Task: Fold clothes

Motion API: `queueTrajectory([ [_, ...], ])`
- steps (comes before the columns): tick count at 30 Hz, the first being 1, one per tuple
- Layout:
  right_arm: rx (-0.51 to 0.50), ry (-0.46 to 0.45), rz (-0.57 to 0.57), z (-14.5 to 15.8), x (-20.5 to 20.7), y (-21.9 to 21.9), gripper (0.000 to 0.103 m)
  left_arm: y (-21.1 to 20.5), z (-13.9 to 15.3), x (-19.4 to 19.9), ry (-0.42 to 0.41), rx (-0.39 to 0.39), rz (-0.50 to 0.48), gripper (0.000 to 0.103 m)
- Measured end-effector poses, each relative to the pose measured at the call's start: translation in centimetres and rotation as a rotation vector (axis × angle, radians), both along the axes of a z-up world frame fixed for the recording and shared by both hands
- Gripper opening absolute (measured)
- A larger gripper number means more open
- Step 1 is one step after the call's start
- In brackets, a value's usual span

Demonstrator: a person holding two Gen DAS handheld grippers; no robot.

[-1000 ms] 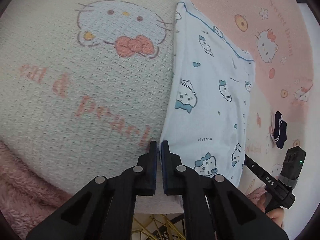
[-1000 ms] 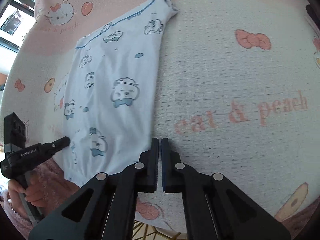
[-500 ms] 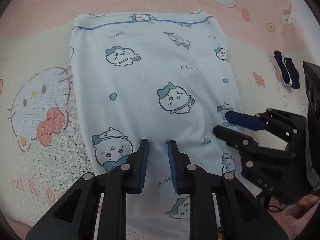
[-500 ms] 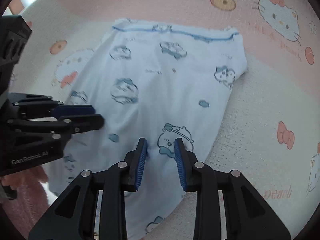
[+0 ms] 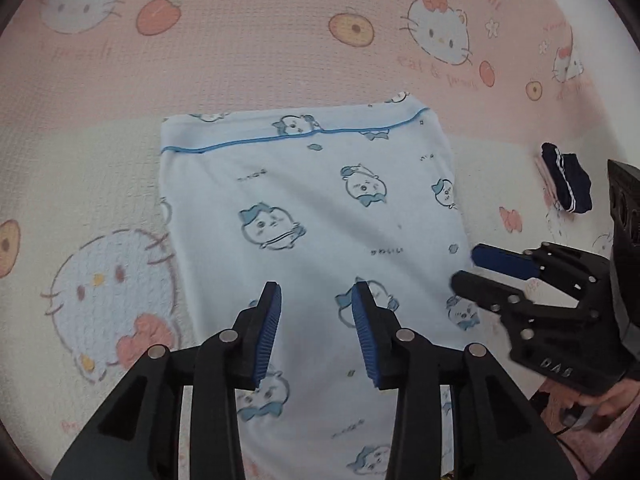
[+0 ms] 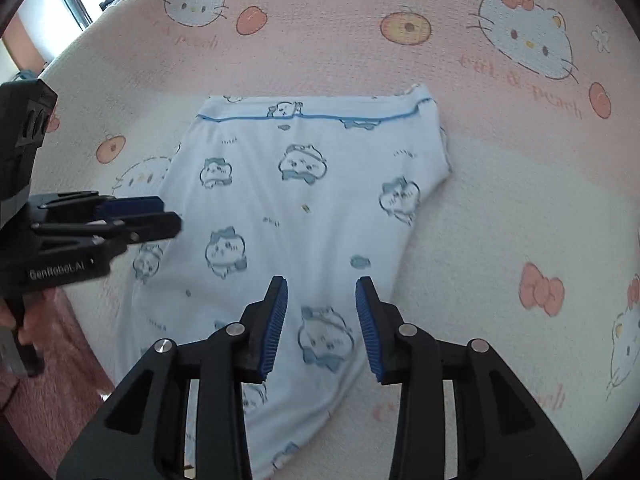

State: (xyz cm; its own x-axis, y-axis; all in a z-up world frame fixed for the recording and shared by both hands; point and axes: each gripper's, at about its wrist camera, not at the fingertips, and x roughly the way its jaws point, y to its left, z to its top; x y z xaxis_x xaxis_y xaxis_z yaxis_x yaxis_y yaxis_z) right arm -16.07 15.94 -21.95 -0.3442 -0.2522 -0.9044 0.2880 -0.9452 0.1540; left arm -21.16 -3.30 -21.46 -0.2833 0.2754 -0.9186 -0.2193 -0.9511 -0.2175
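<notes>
A light blue garment (image 5: 320, 200) printed with cartoon animals lies folded flat on the bedspread, its blue-piped edge on the far side. My left gripper (image 5: 317, 300) hovers over its near half. The jaws are opening, and only the cloth below shows in the gap. My right gripper (image 6: 321, 292) hovers over the near right part of the same garment (image 6: 320, 200), its jaws also opening on nothing. Each gripper appears in the other's view: the right gripper (image 5: 466, 267) by the garment's right edge, the left gripper (image 6: 170, 214) by its left edge.
The pink and cream cat-print bedspread (image 5: 280, 40) covers the whole surface. A small dark navy folded item (image 5: 566, 188) lies to the right of the garment. Pink fluffy fabric (image 6: 60, 360) is at the near left edge. A person's hand (image 5: 600, 396) holds the right gripper's handle.
Both grippers went from shut to open. They swung from the garment's near corners to above its near half and rolled, so the garment now lies straight ahead in both views.
</notes>
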Motion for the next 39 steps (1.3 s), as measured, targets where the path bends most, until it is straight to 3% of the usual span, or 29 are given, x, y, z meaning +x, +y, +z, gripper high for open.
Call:
queueTrajectory([
  [3, 0.032, -0.03, 0.046, -1.8, -1.4, -0.4, 0.034, 0.0, -2.1, 0.2, -0.075, -0.115, -0.077, 0.038],
  [5, 0.064, -0.044, 0.063, -2.5, -1.7, 0.7, 0.033, -1.1, -1.9, 0.9, -0.097, -0.204, -0.147, 0.038],
  [9, 0.155, -0.048, 0.025, -2.1, -2.2, 4.7, 0.034, -3.2, -0.7, 0.5, -0.089, -0.331, -0.164, 0.046],
  [11, 0.151, -0.026, 0.03, -1.4, -2.9, 5.4, 0.037, -2.5, 0.4, -0.5, -0.033, -0.254, -0.155, 0.046],
  [15, 0.071, 0.031, 0.134, 0.0, -5.0, 0.5, 0.037, 0.0, 1.3, -3.0, 0.056, -0.084, -0.135, 0.046],
  [16, 0.077, 0.02, 0.163, -0.5, -5.5, -0.8, 0.036, 0.6, 0.5, -3.6, 0.039, -0.085, -0.136, 0.046],
  [18, 0.115, -0.008, 0.211, -1.9, -6.2, -2.3, 0.034, 0.8, -1.6, -4.3, -0.008, -0.16, -0.162, 0.046],
  [19, 0.146, -0.014, 0.227, -2.5, -6.4, -2.2, 0.034, 0.6, -1.8, -4.1, 0.003, -0.166, -0.198, 0.045],
  [20, 0.151, -0.011, 0.224, -2.6, -6.7, -1.4, 0.034, 0.1, -1.5, -3.9, 0.012, -0.179, -0.235, 0.045],
  [22, 0.141, -0.007, 0.203, -2.4, -7.3, 1.0, 0.031, -1.4, -1.1, -3.4, 0.015, -0.279, -0.283, 0.049],
  [23, 0.168, -0.008, 0.184, -2.4, -7.5, 2.3, 0.022, -2.3, -0.9, -3.2, 0.018, -0.327, -0.297, 0.052],
  [24, 0.207, -0.008, 0.164, -2.3, -7.7, 3.5, 0.027, -3.1, -0.7, -3.3, 0.012, -0.356, -0.29, 0.055],
  [26, 0.277, 0.012, 0.134, -1.8, -8.2, 4.8, 0.03, -4.1, 0.3, -4.1, 0.018, -0.334, -0.241, 0.055],
  [29, 0.142, 0.067, 0.139, 0.4, -9.0, 3.6, 0.03, -3.8, 2.4, -5.5, 0.086, -0.214, -0.193, 0.055],
  [31, 0.092, 0.101, 0.183, 1.2, -9.7, 0.9, 0.03, -2.7, 1.9, -6.7, 0.06, -0.144, -0.178, 0.055],
  [32, 0.081, 0.07, 0.208, 0.7, -10.4, -0.4, 0.029, -2.3, 1.0, -7.3, 0.02, -0.133, -0.168, 0.055],
  [35, 0.133, -0.065, 0.268, -2.5, -11.9, -2.6, 0.02, -2.7, 0.0, -8.1, -0.02, -0.173, -0.208, 0.055],
  [37, 0.104, -0.061, 0.266, -2.7, -12.4, -1.4, 0.02, -3.5, 0.6, -8.6, 0.004, -0.252, -0.216, 0.055],
  [39, 0.11, -0.055, 0.181, -2.6, -13.9, 0.2, 0.014, -4.9, 1.2, -10.0, 0.027, -0.301, -0.165, 0.055],
])
